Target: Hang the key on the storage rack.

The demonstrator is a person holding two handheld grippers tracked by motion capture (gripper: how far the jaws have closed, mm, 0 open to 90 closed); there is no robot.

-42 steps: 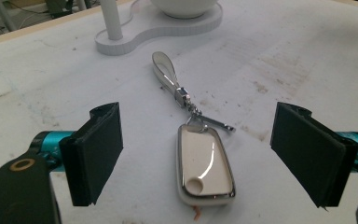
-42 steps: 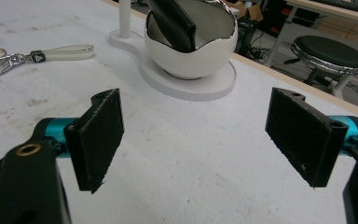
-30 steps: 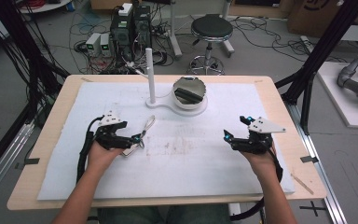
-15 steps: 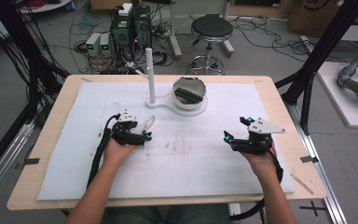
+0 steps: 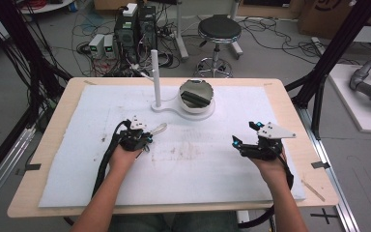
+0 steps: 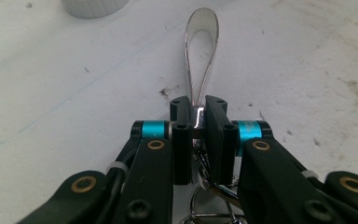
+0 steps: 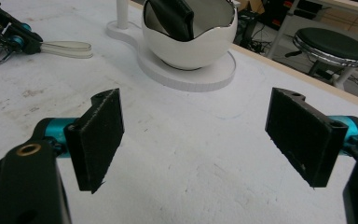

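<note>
**Left gripper view: metal loop clamped, pointing toward the stand**

Left gripper view shows a shiny metal loop [image 6: 200,51] running straight ahead from the left gripper [image 6: 196,122], jaws clenched on its narrow end; rings hang below. Long axis follows the jaws, rounded end aimed at the white stand [image 5: 182,107] with post [image 5: 155,77] and bowl [image 5: 196,95]. Loop sits low over the white mat [image 5: 183,174], left of centre. Left hand is nearer, likely the mover. Right gripper [image 5: 238,143] rests well apart, jaws spread wide, empty.
</note>
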